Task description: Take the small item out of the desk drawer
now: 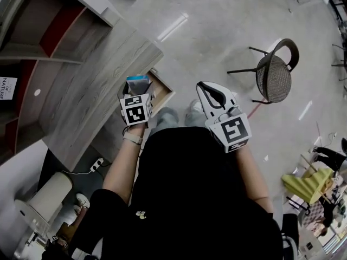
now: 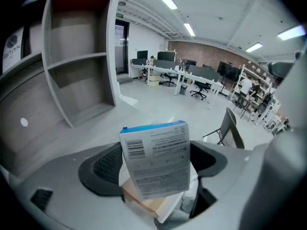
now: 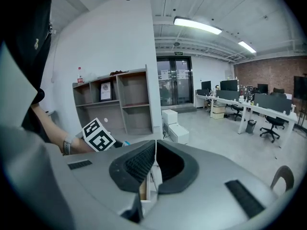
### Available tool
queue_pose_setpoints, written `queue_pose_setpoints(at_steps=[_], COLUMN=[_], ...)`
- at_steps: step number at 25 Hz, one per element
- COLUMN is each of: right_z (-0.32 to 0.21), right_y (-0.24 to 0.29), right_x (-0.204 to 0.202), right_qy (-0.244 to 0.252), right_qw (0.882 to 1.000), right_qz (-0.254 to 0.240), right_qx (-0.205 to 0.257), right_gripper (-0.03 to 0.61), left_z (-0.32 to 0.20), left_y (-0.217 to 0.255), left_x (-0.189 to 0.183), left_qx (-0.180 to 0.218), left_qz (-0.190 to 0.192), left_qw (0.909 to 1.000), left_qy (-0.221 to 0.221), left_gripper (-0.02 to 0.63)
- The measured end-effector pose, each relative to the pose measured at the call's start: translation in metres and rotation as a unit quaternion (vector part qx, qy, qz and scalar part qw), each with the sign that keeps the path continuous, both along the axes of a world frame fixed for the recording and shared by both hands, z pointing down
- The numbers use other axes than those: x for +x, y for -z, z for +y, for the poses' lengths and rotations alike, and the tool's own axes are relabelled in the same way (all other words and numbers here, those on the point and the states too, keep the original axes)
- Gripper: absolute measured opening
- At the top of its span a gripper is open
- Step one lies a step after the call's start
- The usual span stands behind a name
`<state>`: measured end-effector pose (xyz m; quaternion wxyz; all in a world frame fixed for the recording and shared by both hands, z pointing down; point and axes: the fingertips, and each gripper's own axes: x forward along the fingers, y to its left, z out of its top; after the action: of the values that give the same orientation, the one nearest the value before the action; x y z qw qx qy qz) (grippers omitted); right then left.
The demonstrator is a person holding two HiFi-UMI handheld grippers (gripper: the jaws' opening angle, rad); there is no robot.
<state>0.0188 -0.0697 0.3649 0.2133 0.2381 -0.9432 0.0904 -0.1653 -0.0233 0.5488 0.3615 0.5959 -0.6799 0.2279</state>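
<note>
A small white box with a blue top edge (image 2: 156, 159) stands upright between the jaws of my left gripper (image 2: 154, 169), which is shut on it. In the head view the box (image 1: 137, 83) and the left gripper (image 1: 137, 90) are raised just above the open wooden drawer (image 1: 163, 94) at the edge of the grey wood-grain desk (image 1: 92, 91). Part of the drawer (image 2: 144, 202) shows below the box. To the right of the drawer, my right gripper (image 1: 203, 86) is held at about the same height. Its jaws (image 3: 155, 145) meet with nothing between them.
A shelf unit (image 1: 49, 31) with red-backed compartments stands on the desk's far side. A dark mesh chair (image 1: 276, 72) stands on the shiny floor to the right. A power strip (image 1: 96, 163) lies on the floor under the desk. Office desks and chairs (image 2: 192, 78) fill the far room.
</note>
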Motion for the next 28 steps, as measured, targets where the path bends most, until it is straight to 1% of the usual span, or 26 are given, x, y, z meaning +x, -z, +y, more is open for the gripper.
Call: queue_pose_setpoints(at_steps=[6,12,16,18,22,28], right_z=[-0.007,-0.008,-0.014,-0.016,-0.021,-0.026], right_y=[0.012,0.031,0.047,0.055,0.067,0.087], right_x=[-0.013,-0.026,-0.031,-0.035,-0.04,-0.054], right_qy=[0.018,0.039,0.047,0.05,0.055,0.071], right_qw=[0.999,0.998,0.996,0.996,0.994,0.992], right_qz=[-0.025,-0.039,-0.047,-0.05,-0.063,-0.077], right_qx=[0.015,0.031,0.054,0.055,0.064,0.072], right_gripper=[0.002,0.003,0.003,0.003,0.003,0.003], left_z=[-0.014,-0.018,-0.022,-0.022,-0.021,-0.017], left_y=[0.073,0.138,0.185,0.205,0.236,0.276], left_x=[-0.004,-0.005,-0.005,-0.005,-0.002,0.001], left_qx=[0.076,0.145,0.199,0.221,0.25,0.304], left_qz=[-0.022,-0.047,-0.073,-0.087,-0.112,-0.131], left_qw=[0.9969,0.9882,0.9772,0.9712,0.9612,0.9429], left_qy=[-0.002,-0.007,-0.013,-0.018,-0.026,-0.032], left_gripper=[0.451,0.451,0.451,0.451,0.451,0.451])
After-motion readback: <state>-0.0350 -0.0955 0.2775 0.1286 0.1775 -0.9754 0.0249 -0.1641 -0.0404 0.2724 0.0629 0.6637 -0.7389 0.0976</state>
